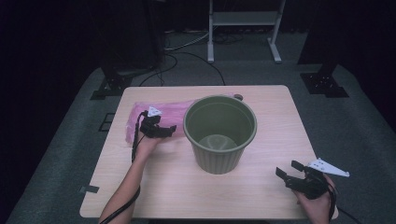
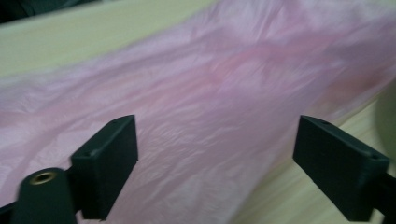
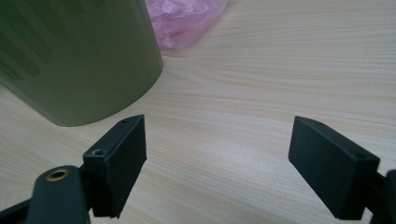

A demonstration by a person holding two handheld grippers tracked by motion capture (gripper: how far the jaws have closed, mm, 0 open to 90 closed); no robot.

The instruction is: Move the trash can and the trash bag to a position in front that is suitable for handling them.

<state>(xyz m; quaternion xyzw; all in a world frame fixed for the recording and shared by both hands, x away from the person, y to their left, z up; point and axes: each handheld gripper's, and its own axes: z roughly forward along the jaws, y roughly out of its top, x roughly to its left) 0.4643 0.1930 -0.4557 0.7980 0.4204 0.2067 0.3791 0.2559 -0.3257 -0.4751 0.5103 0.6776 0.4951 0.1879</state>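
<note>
High view: the left gripper (image 1: 161,128) sits over the near edge of a thin crinkled pink plastic bag (image 1: 140,114) lying flat on the pale wooden table (image 1: 280,121), just left of the olive-green ribbed plastic bin (image 1: 219,133). Step looks like reaching for the bag; right gripper (image 1: 290,171) waits wide apart near the front right corner.

Left gripper view: jaws wide, bag (image 2: 210,93) spread under them, nothing pinched. Next move probably needs lowering and closing on a fold.

Right gripper view: jaws wide, empty, bin (image 3: 74,56) ahead.
</note>
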